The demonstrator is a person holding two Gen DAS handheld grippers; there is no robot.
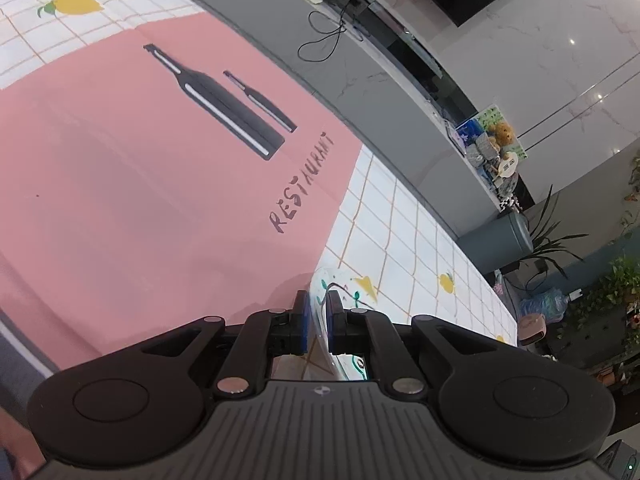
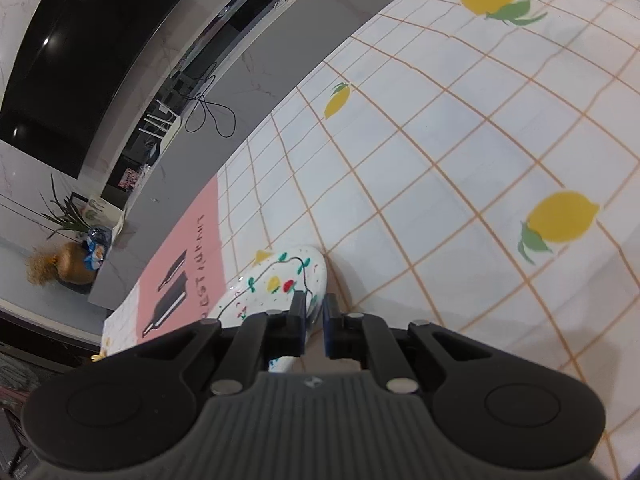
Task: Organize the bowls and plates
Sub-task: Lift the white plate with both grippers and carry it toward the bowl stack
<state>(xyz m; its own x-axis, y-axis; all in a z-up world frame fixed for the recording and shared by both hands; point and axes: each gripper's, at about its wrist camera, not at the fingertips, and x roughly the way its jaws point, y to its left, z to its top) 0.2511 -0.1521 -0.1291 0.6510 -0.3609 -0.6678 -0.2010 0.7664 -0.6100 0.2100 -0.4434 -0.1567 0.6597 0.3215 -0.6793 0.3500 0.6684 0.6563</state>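
A white plate (image 2: 276, 280) painted with green leaves and red and yellow dots lies at the edge of the pink placemat (image 2: 188, 256). My right gripper (image 2: 314, 300) is shut on its near rim, one blue pad above and one below. In the left wrist view the same plate (image 1: 322, 280) shows edge-on, and my left gripper (image 1: 317, 300) is shut on its rim too. Most of the plate is hidden behind the gripper bodies. I cannot tell whether it still touches the cloth.
The pink placemat (image 1: 140, 180) carries two printed black bottles and the word RESTAURANT. Around it spreads a white checked tablecloth (image 2: 440, 160) with lemon prints. Beyond the table's far edge runs a grey ledge (image 1: 320, 72) with cables and small items.
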